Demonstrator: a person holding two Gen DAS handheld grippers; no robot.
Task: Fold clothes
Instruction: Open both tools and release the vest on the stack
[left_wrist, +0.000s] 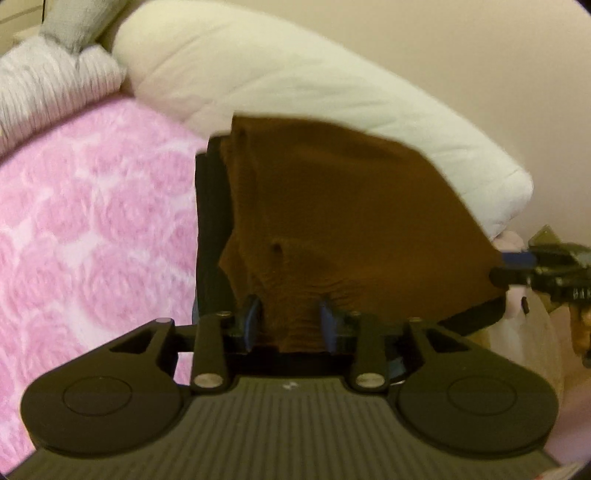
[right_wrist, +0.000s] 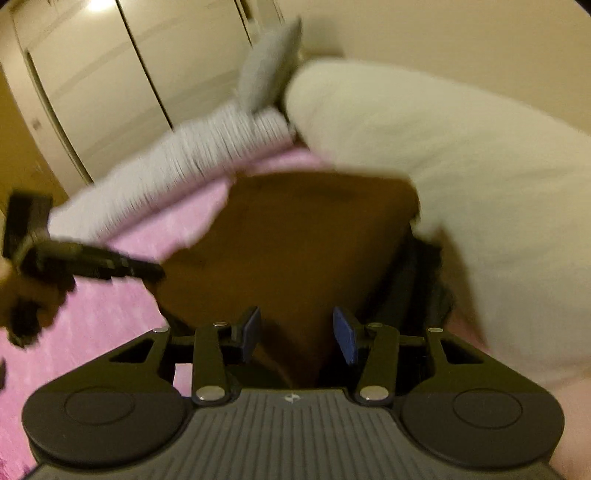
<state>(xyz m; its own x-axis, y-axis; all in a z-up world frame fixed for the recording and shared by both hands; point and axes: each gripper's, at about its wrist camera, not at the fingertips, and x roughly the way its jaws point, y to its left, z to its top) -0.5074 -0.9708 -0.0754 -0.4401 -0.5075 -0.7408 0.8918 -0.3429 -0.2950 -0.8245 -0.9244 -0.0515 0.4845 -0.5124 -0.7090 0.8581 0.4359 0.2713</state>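
A brown knit garment (left_wrist: 351, 206) with a dark inner layer is held up over a pink bed. My left gripper (left_wrist: 290, 323) is shut on its near edge, the cloth bunched between the blue pads (left_wrist: 327, 321). In the right wrist view the same brown garment (right_wrist: 295, 240) runs between the blue pads (right_wrist: 345, 338) of my right gripper (right_wrist: 297, 334), which is shut on it. The right gripper also shows at the right edge of the left wrist view (left_wrist: 517, 267), pinching the garment's corner. The left gripper shows at the left of the right wrist view (right_wrist: 147, 271).
A pink rose-patterned blanket (left_wrist: 85, 229) covers the bed. A white pillow (left_wrist: 314, 81) lies behind the garment. A grey-white ribbed blanket (left_wrist: 48, 85) and a grey cushion (right_wrist: 269, 62) lie at the bed's head. Wardrobe doors (right_wrist: 103, 85) stand behind.
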